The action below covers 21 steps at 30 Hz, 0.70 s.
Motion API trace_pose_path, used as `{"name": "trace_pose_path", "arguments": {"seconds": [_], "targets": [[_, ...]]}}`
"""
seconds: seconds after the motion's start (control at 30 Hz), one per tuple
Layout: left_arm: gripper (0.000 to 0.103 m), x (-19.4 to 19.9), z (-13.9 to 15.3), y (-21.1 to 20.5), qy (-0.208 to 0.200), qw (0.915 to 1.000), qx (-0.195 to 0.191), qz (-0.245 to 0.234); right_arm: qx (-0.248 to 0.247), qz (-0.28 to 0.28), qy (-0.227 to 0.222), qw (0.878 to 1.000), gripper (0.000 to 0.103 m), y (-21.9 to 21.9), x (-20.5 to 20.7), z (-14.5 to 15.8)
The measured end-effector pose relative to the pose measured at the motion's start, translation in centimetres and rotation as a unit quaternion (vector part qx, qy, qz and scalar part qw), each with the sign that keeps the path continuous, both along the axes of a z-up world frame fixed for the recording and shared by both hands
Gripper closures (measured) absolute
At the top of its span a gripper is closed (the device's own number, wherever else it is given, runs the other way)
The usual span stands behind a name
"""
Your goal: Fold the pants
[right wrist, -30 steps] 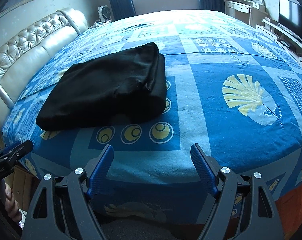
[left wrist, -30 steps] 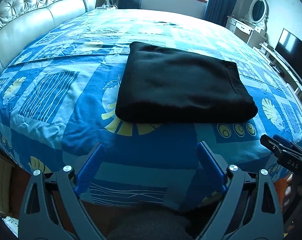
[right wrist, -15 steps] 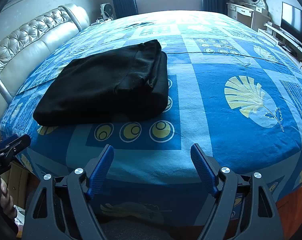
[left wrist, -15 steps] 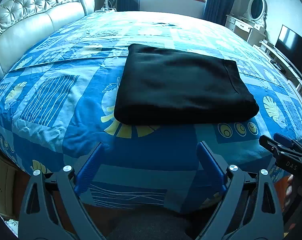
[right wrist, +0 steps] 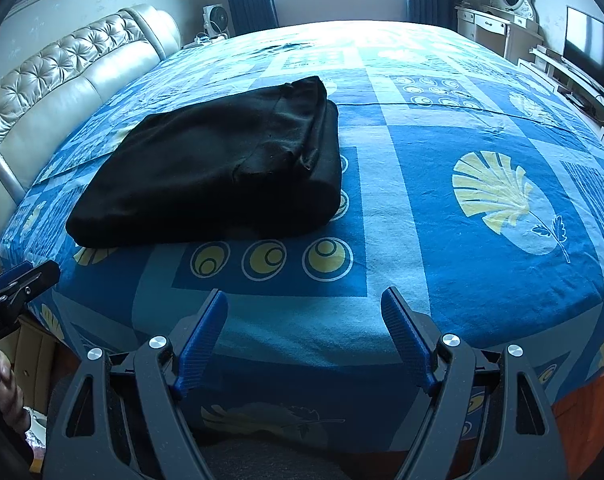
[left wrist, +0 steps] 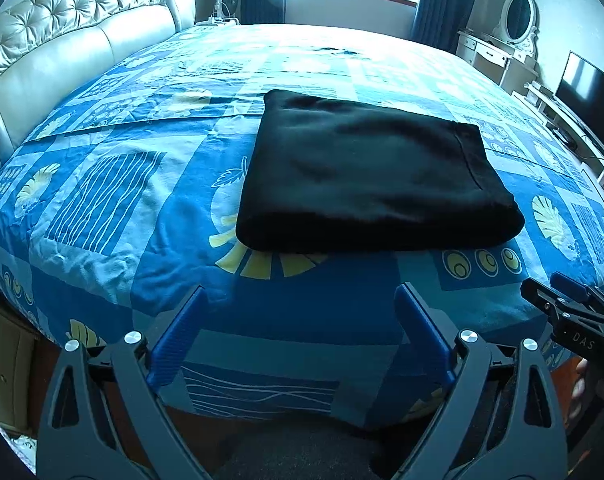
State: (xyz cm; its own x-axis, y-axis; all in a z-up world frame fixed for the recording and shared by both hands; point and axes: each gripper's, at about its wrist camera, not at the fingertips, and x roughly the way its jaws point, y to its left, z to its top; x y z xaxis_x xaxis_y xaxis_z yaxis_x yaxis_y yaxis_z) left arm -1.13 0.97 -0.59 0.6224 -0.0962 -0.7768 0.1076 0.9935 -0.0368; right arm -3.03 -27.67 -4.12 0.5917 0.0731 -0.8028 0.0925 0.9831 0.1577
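Black pants [left wrist: 365,176] lie folded into a thick rectangle on the blue patterned bedspread [left wrist: 114,184], also seen as the black pants [right wrist: 222,168] in the right wrist view. My left gripper [left wrist: 302,296] hovers open over the bed's near edge, short of the pants, with nothing between its blue pads. My right gripper [right wrist: 303,300] is likewise open and empty, near the bed edge to the right of the pants. Each gripper shows at the edge of the other's view: right gripper [left wrist: 565,300], left gripper [right wrist: 18,280].
A tufted cream headboard [left wrist: 62,40] lines the left side. A white dresser with an oval mirror [left wrist: 501,44] and a TV [left wrist: 589,88] stand at the right. A fan [right wrist: 214,18] sits by the window. A person's hand [right wrist: 10,392] holds the left gripper.
Both views have tilted slightly so the pants sit a little lower in the frames. The pants and both grippers' jaws are unchanged.
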Motion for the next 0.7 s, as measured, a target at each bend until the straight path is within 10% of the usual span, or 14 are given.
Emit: {"name": "trace_pose_path", "arguments": {"seconds": [0.7], "targets": [[0.009,-0.19,0.01,-0.3,-0.002,1.0,0.007,-0.004,-0.003,-0.001,0.005,1.0,0.025,0.22,-0.14,-0.27]]}}
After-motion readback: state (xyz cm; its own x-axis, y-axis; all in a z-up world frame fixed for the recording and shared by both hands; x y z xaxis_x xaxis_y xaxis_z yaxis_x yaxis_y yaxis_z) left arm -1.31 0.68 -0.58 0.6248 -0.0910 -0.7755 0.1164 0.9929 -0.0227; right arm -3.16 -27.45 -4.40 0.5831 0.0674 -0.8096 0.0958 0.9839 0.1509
